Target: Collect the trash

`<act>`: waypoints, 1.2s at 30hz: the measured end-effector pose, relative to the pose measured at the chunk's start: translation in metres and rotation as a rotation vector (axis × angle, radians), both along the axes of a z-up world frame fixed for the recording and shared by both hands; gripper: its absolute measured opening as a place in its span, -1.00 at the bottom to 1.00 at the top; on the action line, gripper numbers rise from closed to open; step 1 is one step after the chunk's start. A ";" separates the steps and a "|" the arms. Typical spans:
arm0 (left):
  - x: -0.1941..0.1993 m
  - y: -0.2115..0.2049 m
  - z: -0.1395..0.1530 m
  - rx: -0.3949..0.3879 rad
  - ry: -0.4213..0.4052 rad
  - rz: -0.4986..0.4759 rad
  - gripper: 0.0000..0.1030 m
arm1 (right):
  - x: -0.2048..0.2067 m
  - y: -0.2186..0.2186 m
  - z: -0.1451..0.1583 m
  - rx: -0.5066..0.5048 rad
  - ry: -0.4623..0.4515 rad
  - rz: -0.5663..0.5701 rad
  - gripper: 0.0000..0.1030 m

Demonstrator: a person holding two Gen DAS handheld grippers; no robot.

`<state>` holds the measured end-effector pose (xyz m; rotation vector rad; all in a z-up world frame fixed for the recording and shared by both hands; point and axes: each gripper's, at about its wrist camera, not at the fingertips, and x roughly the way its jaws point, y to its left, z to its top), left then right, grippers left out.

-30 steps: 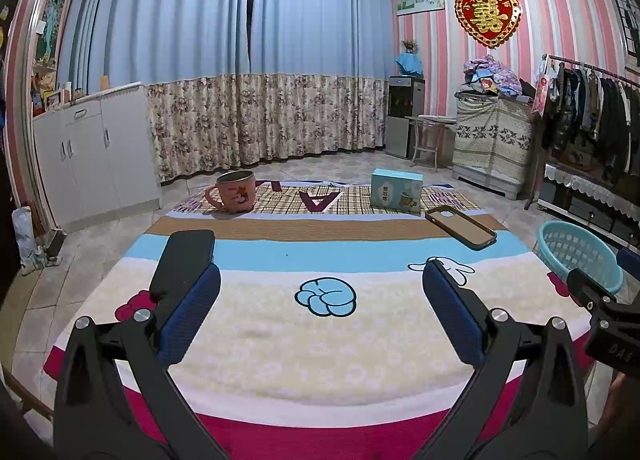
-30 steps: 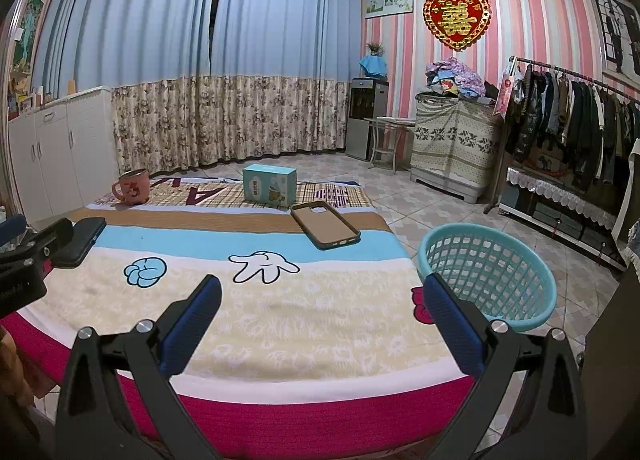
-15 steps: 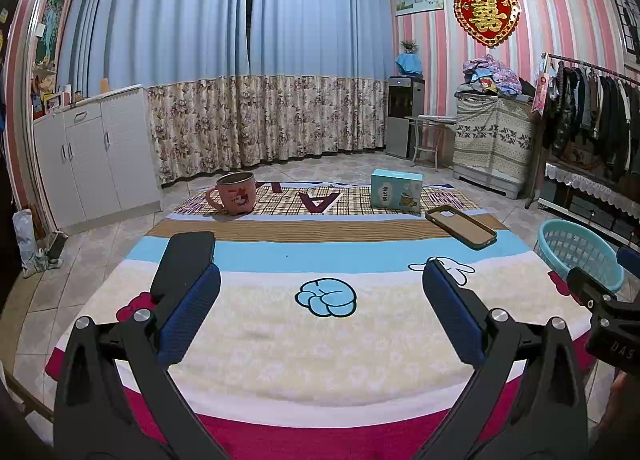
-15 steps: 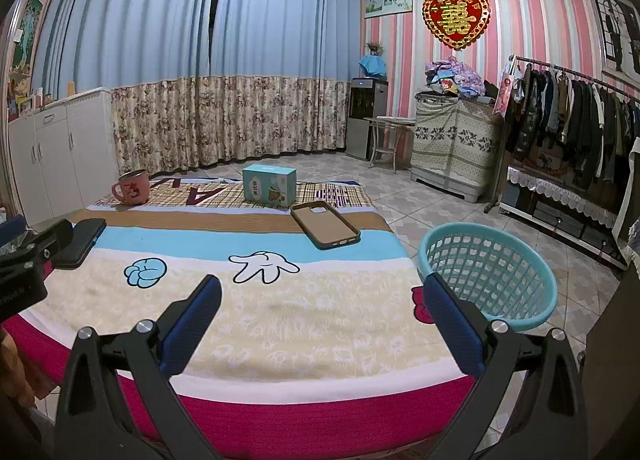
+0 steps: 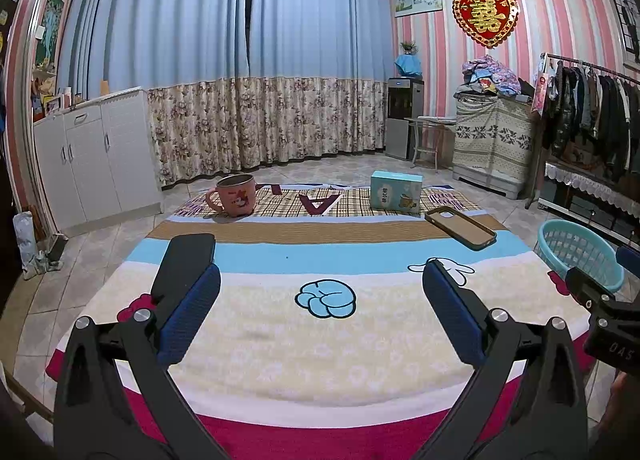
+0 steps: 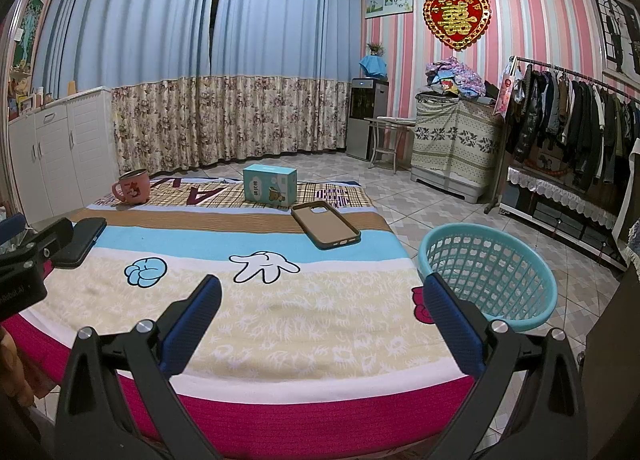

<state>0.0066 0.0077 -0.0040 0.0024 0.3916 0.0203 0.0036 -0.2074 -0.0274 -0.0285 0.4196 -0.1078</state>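
Edges: teal basket (image 6: 490, 272) just off the blanket's (image 6: 248, 312) right edge.
Hand-held grippers: left (image 5: 320, 312) and right (image 6: 320, 316) both spread, empty.
Change: seemingly none.

The blanket (image 6: 248, 312) is soft matt cloth. At right, the basket (image 6: 488, 272) is smooth turquoise plastic lattice. The mug (image 5: 234, 196) looks glossy pink with a metal rim. The box (image 6: 270, 185) is printed card. The tongs (image 5: 320, 312) carry textured blue pads (image 5: 190, 312) on matt black arms.
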 end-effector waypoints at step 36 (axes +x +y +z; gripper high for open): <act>0.000 -0.002 0.002 0.002 -0.007 -0.003 0.90 | -0.001 0.002 0.004 -0.007 -0.006 -0.006 0.91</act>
